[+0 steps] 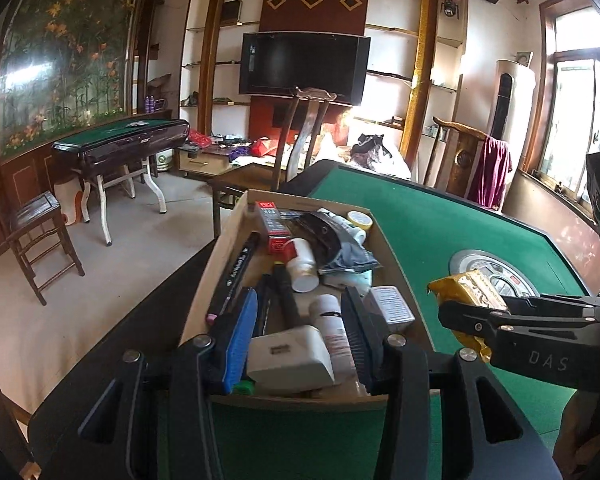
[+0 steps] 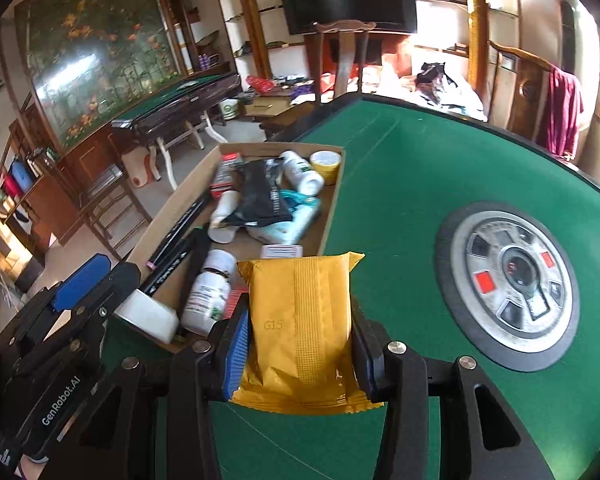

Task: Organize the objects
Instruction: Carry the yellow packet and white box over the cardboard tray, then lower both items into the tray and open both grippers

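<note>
My left gripper [image 1: 298, 320] is shut on a white rectangular block [image 1: 288, 360], held just above the near end of an open cardboard box [image 1: 224, 248]. The box holds several items: black markers [image 1: 236, 276], a red carton [image 1: 274, 226], white bottles [image 1: 302, 266], a black pouch [image 1: 324, 236] and a yellow tape roll [image 1: 359, 220]. My right gripper [image 2: 300, 316] is shut on a yellow foil packet [image 2: 300, 328], over the green felt just right of the box [image 2: 332, 208]. In the right wrist view, the left gripper [image 2: 132, 304] and its white block [image 2: 148, 316] show at the lower left.
The box sits on a green felt game table [image 2: 420, 168] with a round metal dial [image 2: 512, 280] set in its middle. Wooden chairs [image 1: 308, 136] stand at the far edge. A second green table [image 1: 120, 140] and a chair [image 1: 32, 220] stand off to the left.
</note>
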{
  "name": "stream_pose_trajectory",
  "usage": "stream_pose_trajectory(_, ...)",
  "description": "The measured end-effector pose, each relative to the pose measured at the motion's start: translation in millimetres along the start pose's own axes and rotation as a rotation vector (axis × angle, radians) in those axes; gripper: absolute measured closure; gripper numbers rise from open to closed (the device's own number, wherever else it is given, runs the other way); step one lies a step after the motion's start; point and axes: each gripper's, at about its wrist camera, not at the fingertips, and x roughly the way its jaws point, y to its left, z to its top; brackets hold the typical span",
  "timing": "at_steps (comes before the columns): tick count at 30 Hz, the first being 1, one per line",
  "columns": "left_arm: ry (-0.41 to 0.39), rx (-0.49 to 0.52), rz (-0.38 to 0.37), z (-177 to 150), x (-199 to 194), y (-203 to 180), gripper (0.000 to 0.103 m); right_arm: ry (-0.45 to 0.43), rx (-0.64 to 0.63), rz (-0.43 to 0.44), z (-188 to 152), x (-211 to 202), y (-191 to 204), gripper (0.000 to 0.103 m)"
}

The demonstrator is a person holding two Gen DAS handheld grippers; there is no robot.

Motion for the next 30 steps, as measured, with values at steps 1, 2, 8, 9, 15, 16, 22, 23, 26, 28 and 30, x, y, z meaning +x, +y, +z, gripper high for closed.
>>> stream_pose_trajectory(1,0.002,-0.004,0.009,1,2,5,0.060,0.007,-0.007,0.007,1,5,5,0.055)
stream_pose_trajectory(2,0.003,-0.009,0.016,1,3,9,0.060,0.011,-0.012,0.009,2,9,8,0.055)
stream_pose_trajectory(8,0.047,-0.030,0.033,-3,23,25,0.060,0.056,-0.030,0.021,9,42,25,0.055)
stream_pose_trajectory(9,0.053,-0.031,0.033,-4,26,26,0.060,0.061,-0.029,0.023,10,47,27,0.055)
stream_pose_trajectory(15,0.075,-0.040,0.026,-7,38,31,0.060,0.093,-0.030,0.010,19,73,32,0.055)
stream_pose_trajectory(16,0.079,-0.040,0.026,-7,39,30,0.060,0.090,-0.032,0.005,20,75,33,0.055)
stream_pose_trajectory(22,0.120,-0.030,0.034,-6,54,29,0.060,0.080,-0.066,-0.037,31,87,41,0.055)
stream_pose_trajectory(23,0.127,-0.026,0.035,-6,56,28,0.060,0.079,-0.073,-0.044,34,89,43,0.055)
stream_pose_trajectory(26,0.138,-0.018,0.041,-8,61,26,0.060,0.078,-0.093,-0.066,43,97,47,0.055)
stream_pose_trajectory(28,0.141,-0.014,0.045,-9,63,26,0.060,0.077,-0.108,-0.072,49,102,49,0.055)
stream_pose_trajectory(30,0.146,-0.011,0.046,-10,65,25,0.060,0.078,-0.128,-0.075,52,105,51,0.054)
